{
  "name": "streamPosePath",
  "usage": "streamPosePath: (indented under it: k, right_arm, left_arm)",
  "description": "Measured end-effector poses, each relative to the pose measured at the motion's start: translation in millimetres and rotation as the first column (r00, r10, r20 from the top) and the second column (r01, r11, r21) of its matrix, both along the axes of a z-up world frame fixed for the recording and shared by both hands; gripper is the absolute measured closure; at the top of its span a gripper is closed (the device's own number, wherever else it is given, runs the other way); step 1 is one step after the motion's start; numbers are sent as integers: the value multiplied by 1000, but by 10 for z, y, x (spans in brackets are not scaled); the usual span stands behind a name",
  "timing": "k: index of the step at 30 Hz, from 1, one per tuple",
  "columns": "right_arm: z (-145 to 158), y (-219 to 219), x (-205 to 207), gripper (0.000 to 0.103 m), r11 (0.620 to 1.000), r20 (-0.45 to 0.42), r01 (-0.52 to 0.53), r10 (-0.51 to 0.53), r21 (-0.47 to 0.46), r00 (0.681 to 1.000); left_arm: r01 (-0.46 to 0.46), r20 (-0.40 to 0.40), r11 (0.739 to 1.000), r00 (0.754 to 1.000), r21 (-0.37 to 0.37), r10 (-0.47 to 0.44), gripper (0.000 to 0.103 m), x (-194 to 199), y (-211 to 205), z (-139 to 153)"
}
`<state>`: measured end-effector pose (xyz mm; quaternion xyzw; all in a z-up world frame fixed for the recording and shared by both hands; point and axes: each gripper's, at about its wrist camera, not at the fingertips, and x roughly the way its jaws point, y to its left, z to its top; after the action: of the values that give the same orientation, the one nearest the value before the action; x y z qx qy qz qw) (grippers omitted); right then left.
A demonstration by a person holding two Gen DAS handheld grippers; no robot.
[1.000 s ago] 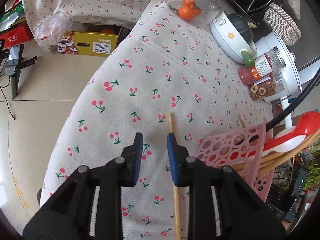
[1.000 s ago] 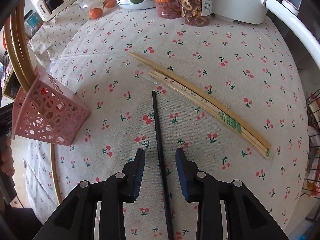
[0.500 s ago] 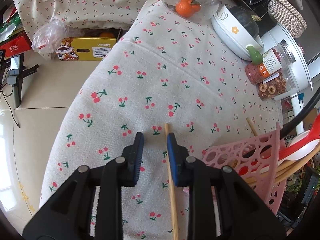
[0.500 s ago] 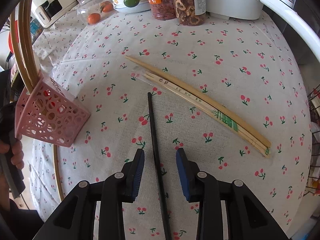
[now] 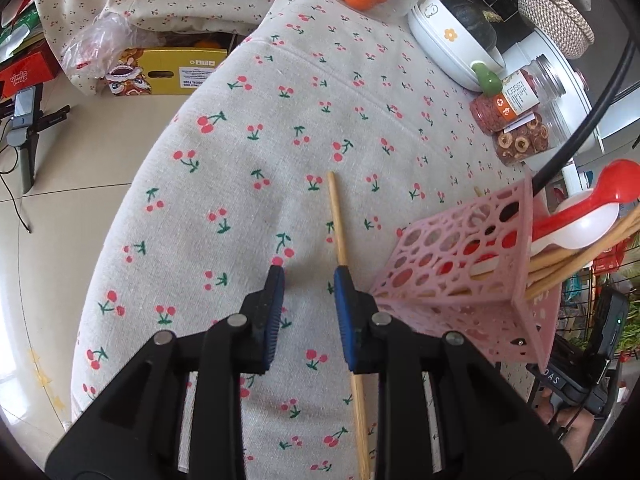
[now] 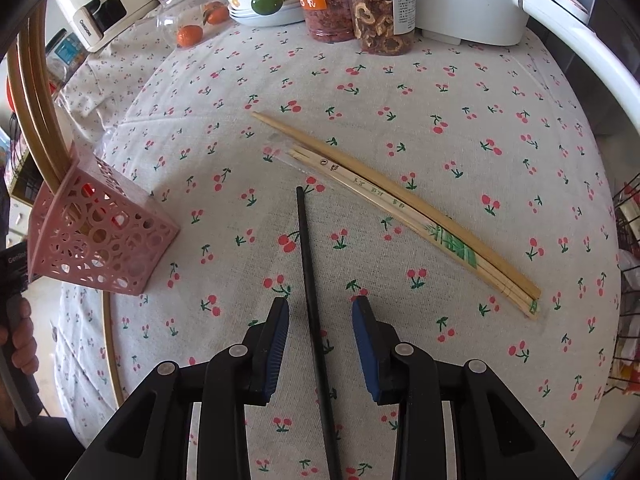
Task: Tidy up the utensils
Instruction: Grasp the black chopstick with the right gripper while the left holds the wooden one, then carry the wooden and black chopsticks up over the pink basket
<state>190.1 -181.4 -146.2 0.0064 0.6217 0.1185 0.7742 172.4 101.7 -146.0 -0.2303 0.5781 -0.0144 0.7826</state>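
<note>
Right wrist view takes in the broadest ground: a table under a cherry-print cloth [image 6: 460, 128], with jars, a bowl and white appliances crowded along its far edge. At the left of that spread sits the pink perforated utensil basket [image 6: 100, 236], tilted, with long bamboo chopsticks leaning out of its mouth; the left wrist view shows the same basket [image 5: 472, 280] also holding a red-and-white spoon [image 5: 592, 208]. Loose on the cloth, well apart from the basket, lie a bundle of bamboo chopsticks [image 6: 400, 208] in a diagonal line and, nearer, a single black chopstick [image 6: 312, 296]. The right gripper [image 6: 320, 312] points steeply down with its jaws partly open on either side of the black chopstick, a clear gap on each side, so nothing is gripped. The left gripper [image 5: 308, 284] is likewise partly open and empty; a lone bamboo chopstick [image 5: 340, 232] runs past its right-hand finger, touching or just beside it rather than lying between the pads. Judging by this, several utensils are already stowed and the step in hand is gathering the strays. The next move for the right side calls for lowering to the cloth and closing squarely on the thin black stick without rolling it away; the left would need to shift sideways to centre its chopstick first.
</note>
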Motion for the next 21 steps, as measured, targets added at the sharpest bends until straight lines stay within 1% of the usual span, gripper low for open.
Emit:
streamPosePath:
  k: [2,4,6,7,8,9,10,11,12,16,18,19,21]
  right_arm:
    - [-4,27,-5,69,1000,9,-7,7,-14,1000]
    - [-8,77,-24,72,999,25,-19,21,-51,999]
    - [-19,162,-64,83,990,48,-52,59,-129,997]
    - [-21,196,-84,86,988,51,-62,70,-142,996]
    - [-22,218,-104,92,988,43,-64,71,-139,997]
    - [-22,236,-123,95,988,35,-66,72,-140,997]
    - [-23,255,-148,95,987,34,-71,77,-147,996]
    - [-22,266,-178,96,986,33,-76,82,-150,996]
    - [-23,265,-211,96,986,29,-78,83,-148,996]
    - [-24,167,-397,97,991,-5,-72,72,-111,997]
    - [-23,93,-513,97,994,-30,-66,64,-89,998]
    - [-23,51,-585,97,995,-47,-67,64,-76,997]
    - [-25,-3,-737,97,995,-86,-86,82,-51,993]
  left_arm:
    - [28,-2,999,1000,-23,-28,77,-77,-71,-4]
    - [51,-1,998,999,-38,-51,77,-152,-150,-6]
    - [76,0,997,997,-31,-76,77,-205,-231,-19]
    - [83,10,996,996,-12,-83,77,-232,-268,-12]
    - [100,17,995,995,18,-100,77,-250,-314,-2]
    - [123,20,991,992,59,-125,81,-265,-357,14]
    - [146,21,985,989,95,-149,85,-287,-398,22]
    - [171,9,979,985,111,-174,93,-311,-423,20]
    - [190,4,974,981,120,-191,93,-339,-428,32]
    - [258,-51,955,966,144,-254,95,-494,-298,55]
    - [294,-87,946,955,139,-284,95,-598,-169,46]
    - [313,-107,941,948,133,-300,95,-644,-125,37]
    - [370,-140,922,925,114,-354,94,-741,-63,28]
